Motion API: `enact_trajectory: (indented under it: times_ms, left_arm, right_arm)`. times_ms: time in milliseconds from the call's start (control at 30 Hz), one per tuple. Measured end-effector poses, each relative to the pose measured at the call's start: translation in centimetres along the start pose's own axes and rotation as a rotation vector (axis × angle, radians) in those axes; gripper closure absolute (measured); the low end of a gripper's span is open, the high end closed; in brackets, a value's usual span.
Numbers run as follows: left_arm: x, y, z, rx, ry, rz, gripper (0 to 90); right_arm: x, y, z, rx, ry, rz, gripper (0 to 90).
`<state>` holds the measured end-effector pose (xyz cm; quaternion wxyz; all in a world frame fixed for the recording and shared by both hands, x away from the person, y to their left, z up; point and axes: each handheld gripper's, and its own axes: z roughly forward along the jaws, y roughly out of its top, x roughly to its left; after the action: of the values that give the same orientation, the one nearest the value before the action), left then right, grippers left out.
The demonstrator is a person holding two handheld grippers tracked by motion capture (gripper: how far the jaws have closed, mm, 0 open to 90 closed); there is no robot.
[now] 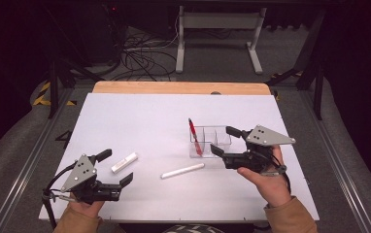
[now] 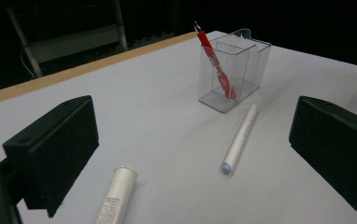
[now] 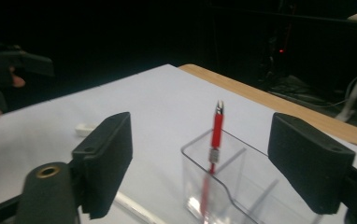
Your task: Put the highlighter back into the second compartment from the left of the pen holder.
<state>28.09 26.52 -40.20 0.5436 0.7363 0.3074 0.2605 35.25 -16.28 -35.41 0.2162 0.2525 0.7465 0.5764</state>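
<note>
A clear plastic holder (image 1: 210, 141) with compartments stands on the white table, right of centre. A red pen (image 1: 194, 137) leans in its left compartment, tip up. My right gripper (image 1: 225, 141) is open just right of the holder, jaws pointing left with nothing between them; in the right gripper view the holder (image 3: 223, 186) and the red pen (image 3: 216, 135) lie ahead between the jaws. A white marker (image 1: 182, 170) lies in front of the holder. A short white tube (image 1: 124, 162) lies to its left. My left gripper (image 1: 115, 167) is open near the tube (image 2: 116, 198), empty.
The white table sheet (image 1: 140, 121) has a wooden strip (image 1: 181, 88) at its far edge. Beyond it, cables and a white table frame (image 1: 217, 29) stand on the grey floor. Metal rails run along both sides of the table.
</note>
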Motion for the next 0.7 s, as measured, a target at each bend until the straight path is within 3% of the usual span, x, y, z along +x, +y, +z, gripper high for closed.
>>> enact_trajectory:
  times_ms: [300,400,567,700]
  left_arm:
    - [-0.5,1.1,1.8,0.052,-0.076,0.015,2.3]
    - [-0.8,1.6,2.6,0.072,-0.091,0.035,2.3]
    - [-1.2,2.4,3.8,0.118,-0.106,0.062,2.4]
    - [-1.5,3.3,5.0,0.161,-0.154,0.063,2.8]
  right_arm:
    - [-1.5,-2.6,-2.3,-0.005,-0.009,0.028,9.7]
    - [-1.8,-3.5,-3.0,-0.028,-0.007,0.032,9.7]
    - [-2.4,-3.9,-3.5,-0.021,-0.019,0.048,10.8]
    - [-2.5,-3.9,-3.7,-0.024,-0.02,0.047,10.9]
